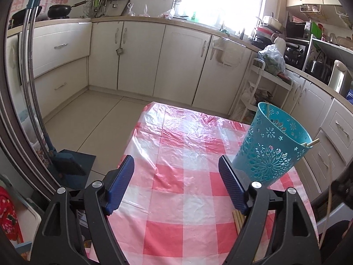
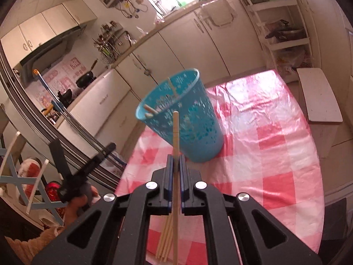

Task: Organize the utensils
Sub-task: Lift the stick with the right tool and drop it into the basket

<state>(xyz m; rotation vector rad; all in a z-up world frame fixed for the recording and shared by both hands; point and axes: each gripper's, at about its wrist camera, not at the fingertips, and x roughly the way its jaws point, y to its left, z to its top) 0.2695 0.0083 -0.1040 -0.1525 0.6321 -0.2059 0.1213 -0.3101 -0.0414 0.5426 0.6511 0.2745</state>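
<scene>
A blue perforated holder cup (image 1: 273, 145) stands on the red-and-white checked table (image 1: 176, 176), with chopstick ends sticking out at its rim (image 1: 312, 143). My left gripper (image 1: 176, 185) is open and empty, low over the table, left of the cup. Several loose wooden chopsticks (image 1: 238, 220) lie under its right finger. In the right wrist view my right gripper (image 2: 175, 165) is shut on one wooden chopstick (image 2: 175, 132), whose tip points at the cup (image 2: 183, 119). More chopsticks (image 2: 164, 240) lie on the table below it.
Cream kitchen cabinets (image 1: 141, 50) run along the far side beyond the table edge. A white trolley with bags (image 1: 264, 84) stands behind the cup. A white stool top (image 2: 320, 97) sits right of the table. My left gripper also shows in the right wrist view (image 2: 83, 172).
</scene>
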